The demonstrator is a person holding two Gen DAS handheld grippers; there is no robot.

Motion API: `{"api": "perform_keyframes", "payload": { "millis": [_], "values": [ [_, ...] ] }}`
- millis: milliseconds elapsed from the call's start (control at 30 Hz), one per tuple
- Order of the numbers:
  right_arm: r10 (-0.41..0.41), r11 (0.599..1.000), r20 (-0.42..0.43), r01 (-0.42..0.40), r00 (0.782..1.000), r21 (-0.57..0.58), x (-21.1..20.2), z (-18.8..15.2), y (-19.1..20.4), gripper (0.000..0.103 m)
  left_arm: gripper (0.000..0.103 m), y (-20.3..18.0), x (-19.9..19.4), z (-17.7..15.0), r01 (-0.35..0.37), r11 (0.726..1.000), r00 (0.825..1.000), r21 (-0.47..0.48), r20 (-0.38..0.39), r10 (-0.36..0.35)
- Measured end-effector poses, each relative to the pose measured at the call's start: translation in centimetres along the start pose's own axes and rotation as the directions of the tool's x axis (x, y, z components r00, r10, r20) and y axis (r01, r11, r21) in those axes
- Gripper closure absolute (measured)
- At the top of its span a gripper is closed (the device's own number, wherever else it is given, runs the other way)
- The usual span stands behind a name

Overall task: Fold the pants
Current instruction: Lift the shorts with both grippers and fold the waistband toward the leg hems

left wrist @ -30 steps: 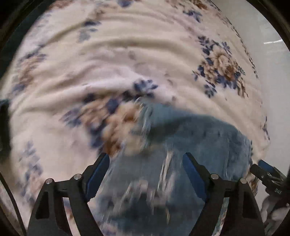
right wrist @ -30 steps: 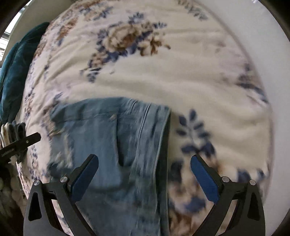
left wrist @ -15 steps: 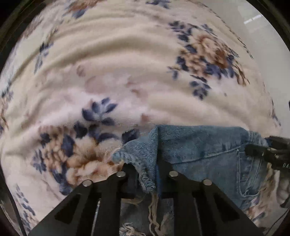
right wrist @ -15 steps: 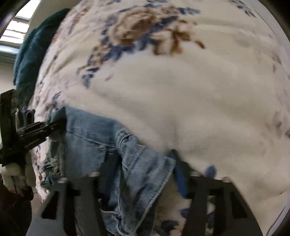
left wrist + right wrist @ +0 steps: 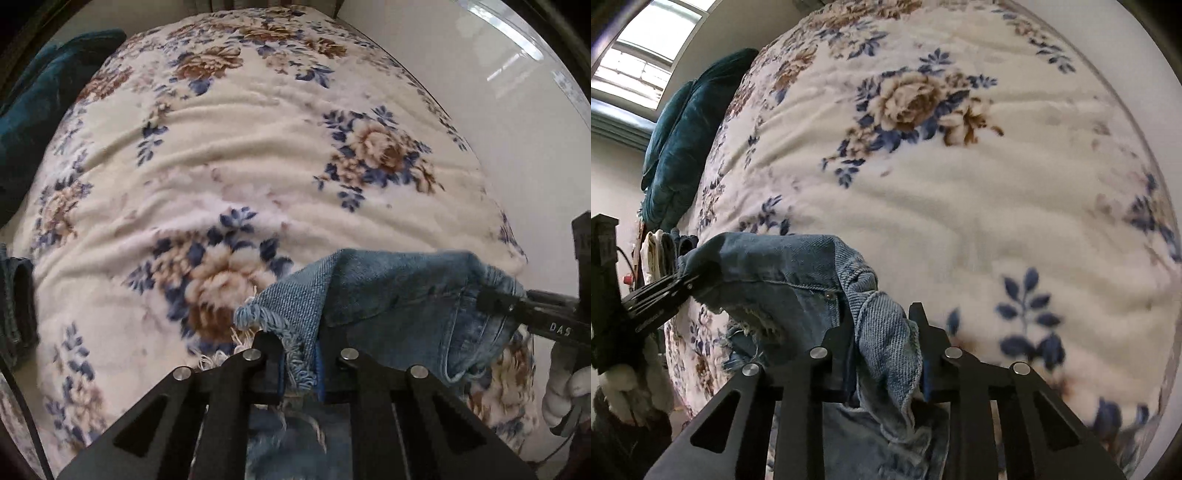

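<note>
Most of the jeans [image 5: 391, 291] hang below view, so we only see frayed, bunched denim pinched tight in our left gripper [image 5: 299, 354] and right gripper [image 5: 886, 354] above the blanket [image 5: 240, 177].

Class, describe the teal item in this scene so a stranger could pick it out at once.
Start from the floral blanket covering the bed. Follow its far left edge, past the jeans, to the teal cushion lying beside it. It is the only plain, dark blue-green velvety thing there, without any flower pattern.
</note>
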State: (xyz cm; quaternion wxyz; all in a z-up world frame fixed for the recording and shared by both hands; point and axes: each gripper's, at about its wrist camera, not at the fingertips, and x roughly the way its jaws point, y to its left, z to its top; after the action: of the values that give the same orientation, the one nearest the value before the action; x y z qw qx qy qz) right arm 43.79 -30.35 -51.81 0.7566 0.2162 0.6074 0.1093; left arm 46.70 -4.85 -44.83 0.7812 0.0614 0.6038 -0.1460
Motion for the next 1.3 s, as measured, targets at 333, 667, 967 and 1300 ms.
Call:
{"api": "perform_keyframes", "payload": {
  "millis": [333, 667, 967, 1300],
  "values": [
    [-0.004, 1.000, 0.034, 0.004, 0.999, 0.015, -6.3, -6.0, 3.0, 0.078, 0.094, 0.4, -4.9, -3.7, 0.022, 0.997, 1.000, -0.071, 0.006, -0.022],
    [-0.075, 0.996, 0.037, 0.076, 0.997, -0.041, -9.0, -14.1, 5.8, 0.079, 0.094, -0.1, -8.1, -12.7, 0.039, 0.987, 0.998, -0.158, -0.032, -0.045],
    [-0.108, 0.993, -0.058, 0.105, 0.992, -0.045, -8.1, -21.1, 5.4, 0.082, 0.094, -0.5, -6.9, -19.9, 0.032, 0.975, 0.991, -0.221, -0.118, -0.059],
    [-0.148, 0.988, -0.183, 0.137, 0.972, -0.072, -4.6, -27.6, 4.1, 0.082, 0.094, -1.1, -2.6, -26.5, -0.010, 0.965, 0.964, -0.263, -0.260, -0.060]
  ]
}}
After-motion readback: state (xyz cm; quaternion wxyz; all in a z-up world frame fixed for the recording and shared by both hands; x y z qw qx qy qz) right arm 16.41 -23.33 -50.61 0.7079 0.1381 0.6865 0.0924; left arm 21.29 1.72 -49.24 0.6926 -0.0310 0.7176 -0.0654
